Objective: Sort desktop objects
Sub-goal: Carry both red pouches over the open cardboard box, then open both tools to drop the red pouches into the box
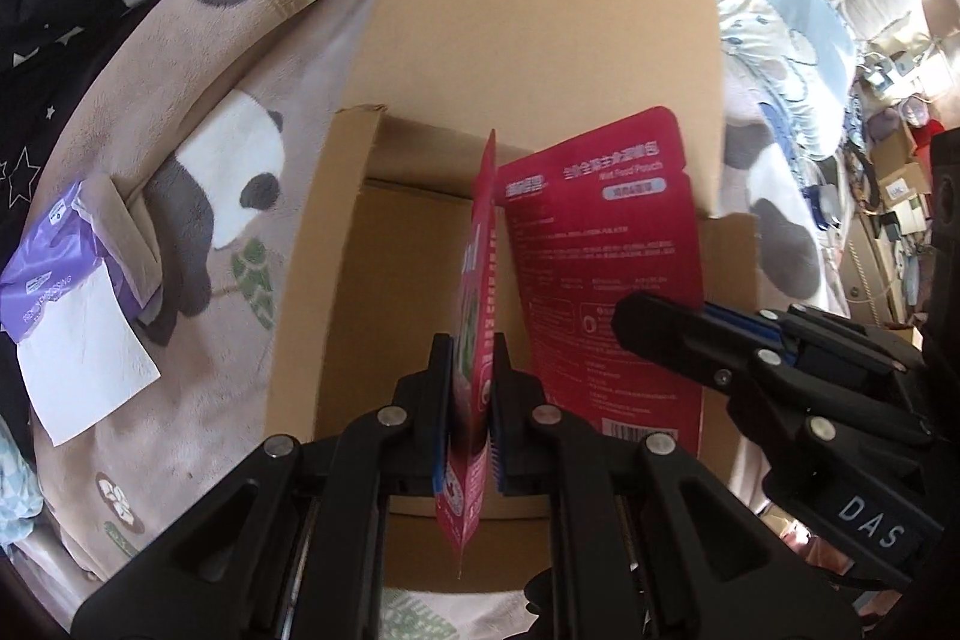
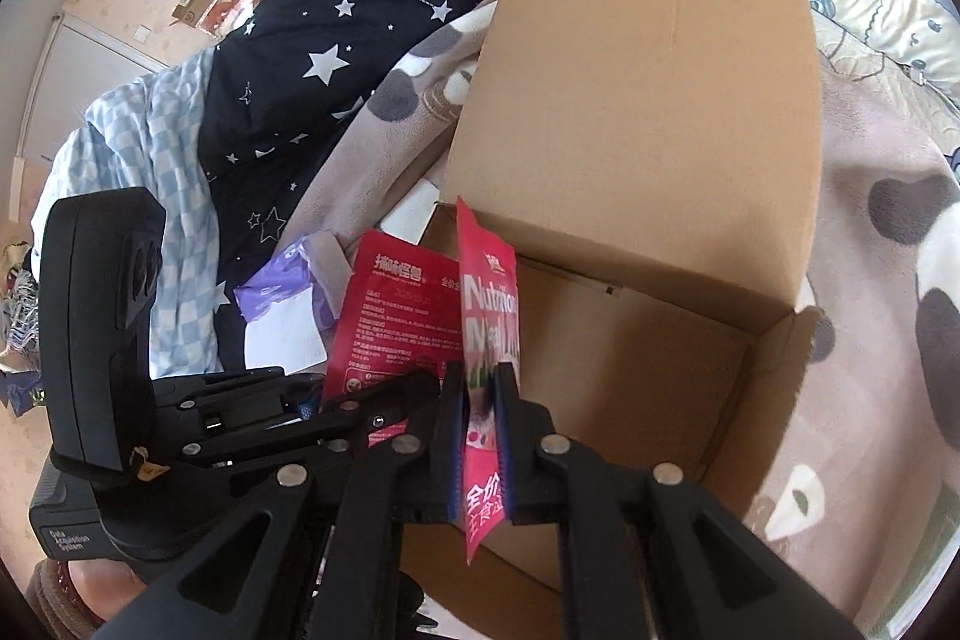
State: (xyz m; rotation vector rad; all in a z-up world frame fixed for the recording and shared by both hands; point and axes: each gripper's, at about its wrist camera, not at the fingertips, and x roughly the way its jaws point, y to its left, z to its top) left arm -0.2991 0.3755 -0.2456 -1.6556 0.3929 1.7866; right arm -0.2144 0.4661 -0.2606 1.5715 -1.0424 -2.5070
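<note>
- Left gripper (image 1: pixel 471 400) is clamping a red pouch (image 1: pixel 477 304) edge-on, hanging over the open cardboard box (image 1: pixel 336 280).
- Right gripper (image 2: pixel 480 436) is pinching a second red pouch (image 2: pixel 489 316), also above the box, just beside the first.
- Box's tall rear flap (image 1: pixel 540 28) is standing up behind both pouches.
- Purple tissue pack (image 1: pixel 54 268) is lying left of the box on the panda blanket (image 1: pixel 240 196).

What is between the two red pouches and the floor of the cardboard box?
Nothing: in both wrist views the box floor is bare beneath the left pouch and right pouch.
</note>
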